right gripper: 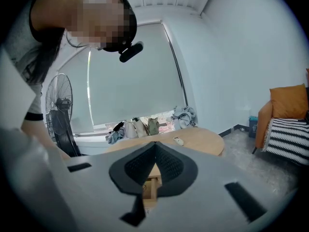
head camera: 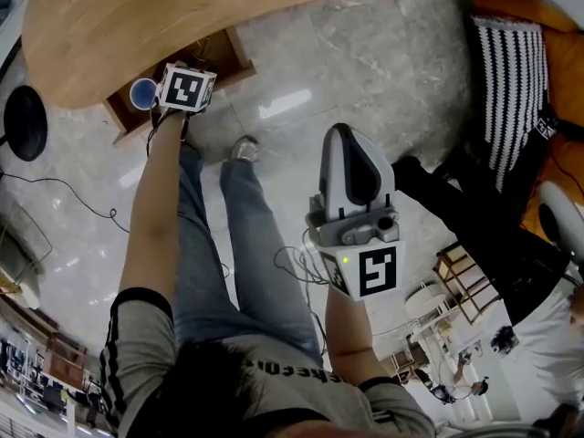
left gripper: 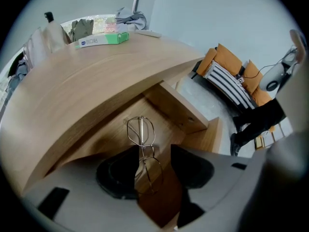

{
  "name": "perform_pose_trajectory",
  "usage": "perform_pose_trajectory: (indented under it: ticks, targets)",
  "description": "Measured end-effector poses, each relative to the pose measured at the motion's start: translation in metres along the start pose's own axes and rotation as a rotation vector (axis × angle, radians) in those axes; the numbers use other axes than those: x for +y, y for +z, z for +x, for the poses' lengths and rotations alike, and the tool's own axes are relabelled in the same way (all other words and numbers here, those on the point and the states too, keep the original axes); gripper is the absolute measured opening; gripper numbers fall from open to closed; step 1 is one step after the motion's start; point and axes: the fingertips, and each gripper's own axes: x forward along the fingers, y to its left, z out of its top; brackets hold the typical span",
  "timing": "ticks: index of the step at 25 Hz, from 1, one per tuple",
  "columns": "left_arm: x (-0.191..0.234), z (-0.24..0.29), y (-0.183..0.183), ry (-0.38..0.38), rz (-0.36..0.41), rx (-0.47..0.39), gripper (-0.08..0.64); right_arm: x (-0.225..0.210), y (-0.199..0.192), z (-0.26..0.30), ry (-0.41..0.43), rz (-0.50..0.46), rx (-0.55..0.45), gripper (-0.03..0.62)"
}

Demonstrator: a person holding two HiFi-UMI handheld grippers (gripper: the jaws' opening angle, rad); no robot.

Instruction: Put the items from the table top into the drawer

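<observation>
when you look down from the head view, the left gripper (head camera: 186, 89) reaches almost straight down on a long arm into the open drawer (head camera: 121, 117) under the round table (head camera: 109, 26). a blue round thing (head camera: 143, 92) sits just beside it. the right gripper (head camera: 349, 149) is held up close to the person's body, well apart from the drawer, and points almost level.

in the left gripper view, the jaws stand wide apart. thin wire glasses (left gripper: 141, 131) are between them, down inside the drawer, and the pads do not squeeze them. i cannot tell if the glasses lie flat on the bottom. i think this is the letting-go step for the glasses. next the hand should lift straight up without hooking the wire, then go for the green box (left gripper: 104, 39) on the table top.

in the right gripper view, the jaws are pressed together with nothing in them. far past them a small white thing (right gripper: 178, 140) lies on the table.
</observation>
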Motion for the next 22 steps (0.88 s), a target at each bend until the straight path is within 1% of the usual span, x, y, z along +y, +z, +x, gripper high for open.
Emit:
perform_pose_trajectory:
  ticks: [2,5,7,9,11,14,15,16,17,18,22]
  targets:
    - [0.002,-0.002,-0.001,0.005,-0.010,-0.001,0.192,0.000,0.000,-0.002,0.005,0.001,0.000,0.003]
    - [-0.005,-0.003,-0.007,-0.026,-0.043,0.020,0.219,0.001,0.000,-0.004,0.009,0.007,-0.010,0.003]
    - [-0.008,-0.003,-0.012,-0.035,-0.054,0.027,0.223,0.003,-0.001,-0.005,0.013,0.013,-0.010,0.005]
    - [-0.003,-0.004,-0.011,-0.010,-0.041,0.016,0.225,0.006,-0.003,-0.005,0.018,0.018,-0.003,0.005]
    - [0.006,-0.008,-0.006,0.032,-0.028,-0.006,0.235,0.008,-0.001,-0.003,0.024,0.019,-0.010,0.003]
    - [0.015,-0.019,-0.001,0.092,-0.017,-0.038,0.228,0.010,0.000,-0.001,0.029,0.022,-0.015,0.003]
    - [0.016,-0.022,0.000,0.104,-0.009,-0.052,0.206,0.011,-0.002,-0.001,0.029,0.024,-0.008,0.003]
    - [0.017,-0.027,0.002,0.115,0.002,-0.068,0.158,0.013,-0.002,0.000,0.031,0.026,-0.004,0.005]
    - [0.017,-0.032,0.004,0.125,0.014,-0.085,0.081,0.015,-0.002,0.001,0.034,0.027,-0.004,0.003]
    - [0.018,-0.037,0.007,0.132,0.026,-0.099,0.042,0.018,-0.001,0.002,0.038,0.028,-0.006,0.003]
    - [0.009,-0.056,0.013,0.100,0.051,-0.144,0.017,0.035,0.003,0.006,0.064,0.021,-0.012,0.005]
